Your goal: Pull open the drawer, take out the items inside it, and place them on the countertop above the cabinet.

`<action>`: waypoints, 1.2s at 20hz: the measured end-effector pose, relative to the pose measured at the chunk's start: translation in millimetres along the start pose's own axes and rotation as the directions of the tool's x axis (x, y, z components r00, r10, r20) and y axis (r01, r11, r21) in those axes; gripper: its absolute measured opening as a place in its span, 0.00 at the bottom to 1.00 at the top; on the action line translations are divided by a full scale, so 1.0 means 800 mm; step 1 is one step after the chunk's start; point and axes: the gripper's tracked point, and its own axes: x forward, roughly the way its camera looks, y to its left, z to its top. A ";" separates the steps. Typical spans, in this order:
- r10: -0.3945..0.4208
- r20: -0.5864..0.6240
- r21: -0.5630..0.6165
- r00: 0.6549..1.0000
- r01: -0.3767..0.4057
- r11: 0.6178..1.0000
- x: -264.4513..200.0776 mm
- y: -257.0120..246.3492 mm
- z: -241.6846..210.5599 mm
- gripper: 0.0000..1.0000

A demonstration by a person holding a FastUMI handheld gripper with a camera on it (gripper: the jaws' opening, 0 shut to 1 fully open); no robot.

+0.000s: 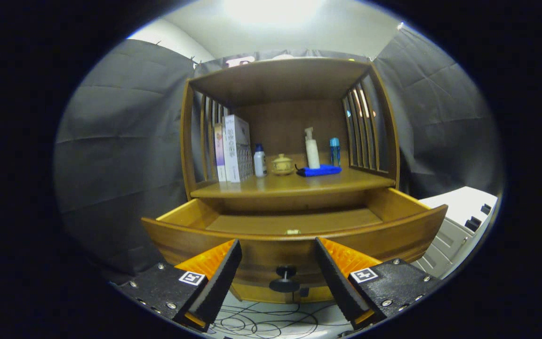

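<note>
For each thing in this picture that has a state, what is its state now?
drawer: pulled open
drawer knob: free, between the fingers, not gripped
gripper: open, holding nothing
pump bottle: upright on the countertop
blue cloth: lying flat beside the pump bottle
boxes: standing upright

Wooden cabinet countertop [275,187], bearing, from one side to the other: upright white and lilac boxes [234,148], small white bottle [260,161], squat tan lidded pot [282,164], tall white pump bottle [312,149] standing at, possibly on, a folded blue cloth [320,170], and translucent blue bottle [335,151]
</note>
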 end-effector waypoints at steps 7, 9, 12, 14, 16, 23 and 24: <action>-0.076 -0.050 -0.016 0.996 0.075 0.997 0.046 -0.015 0.053 0.96; -0.090 -0.086 -0.014 0.992 0.089 0.996 0.066 -0.018 0.060 0.96; -0.126 -0.151 -0.015 0.981 0.125 0.992 0.097 -0.026 0.061 0.96; -0.164 -0.218 -0.031 0.962 0.161 0.986 0.115 -0.037 0.054 0.96; -0.184 -0.280 -0.035 0.942 0.181 0.983 0.130 -0.043 0.041 0.96; -0.199 -0.473 -0.039 0.858 0.205 0.978 0.170 -0.048 -0.014 0.96; -0.200 -0.493 -0.045 0.847 0.205 0.978 0.171 -0.046 -0.022 0.97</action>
